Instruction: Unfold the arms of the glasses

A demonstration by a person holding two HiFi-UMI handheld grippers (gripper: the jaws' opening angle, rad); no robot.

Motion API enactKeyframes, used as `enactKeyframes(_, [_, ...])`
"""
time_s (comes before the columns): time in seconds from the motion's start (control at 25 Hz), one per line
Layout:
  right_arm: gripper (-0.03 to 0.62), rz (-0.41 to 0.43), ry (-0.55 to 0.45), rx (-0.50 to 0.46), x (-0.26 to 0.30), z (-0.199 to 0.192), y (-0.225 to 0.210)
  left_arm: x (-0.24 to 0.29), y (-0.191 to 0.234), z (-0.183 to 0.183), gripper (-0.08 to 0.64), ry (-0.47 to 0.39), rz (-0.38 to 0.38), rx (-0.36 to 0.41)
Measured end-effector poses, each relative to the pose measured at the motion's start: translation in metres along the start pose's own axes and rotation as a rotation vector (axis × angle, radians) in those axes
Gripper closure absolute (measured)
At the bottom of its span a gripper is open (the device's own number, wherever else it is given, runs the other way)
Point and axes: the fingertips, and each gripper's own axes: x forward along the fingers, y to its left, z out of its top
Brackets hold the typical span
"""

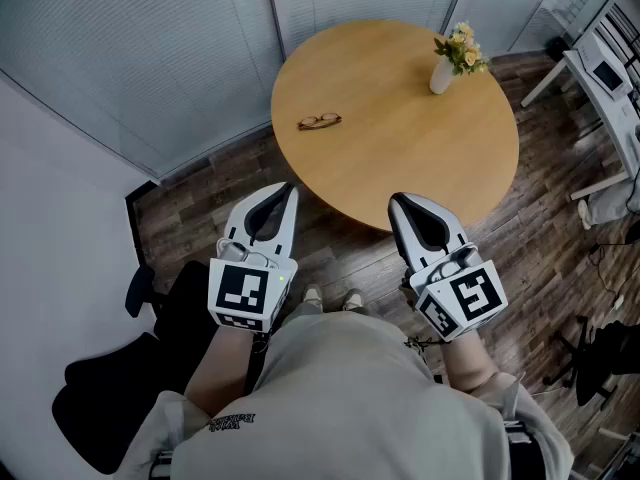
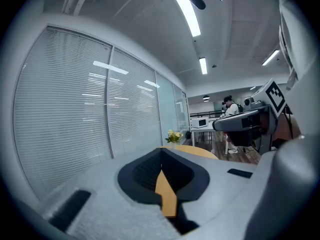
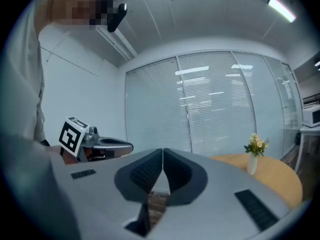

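We are holding the left gripper (image 1: 288, 188) and the right gripper (image 1: 395, 199) side by side in front of our body, both pointing forward toward the round wooden table (image 1: 440, 183). In the left gripper view, the left gripper (image 2: 161, 153) is showing its jaws pressed together at the tips, with nothing sitting between them and only a sliver of tabletop showing through the gap lower down. In the right gripper view, the right gripper (image 3: 163, 151) is likewise showing its jaws meeting at the tips, gripping nothing, with a strip of wood floor (image 3: 156, 204) peeking through below. The glasses (image 1: 319, 121) are lying on the tabletop ahead of the left gripper and a little toward the right gripper's side, well apart from both sets of jaws. They are appearing too small for us to tell whether the arms are folded. The white vase (image 1: 442, 76) with yellow flowers (image 1: 461, 48) is standing farther ahead of the right gripper, well apart from the glasses. The left gripper is hanging over the dark plank floor (image 1: 200, 218) just short of the table's near rim, while the right gripper's tip is lining up with that rim. A black chair (image 1: 120, 388) is sitting behind the left gripper, on its outer side.
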Motion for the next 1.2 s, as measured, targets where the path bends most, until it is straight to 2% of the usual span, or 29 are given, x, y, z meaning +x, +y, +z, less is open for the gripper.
enactKeyframes(0.2, [0.561, 0.0, -0.02, 0.036, -0.003, 0.0, -0.01, 0.007, -0.007, -0.001, 0.538, 0.009, 0.004, 0.003])
enactKeyframes(1.2, [0.56, 0.062, -0.017, 0.052, -0.035, -0.016, -0.045, 0.028, -0.05, -0.002, 0.538, 0.052, 0.083, 0.024])
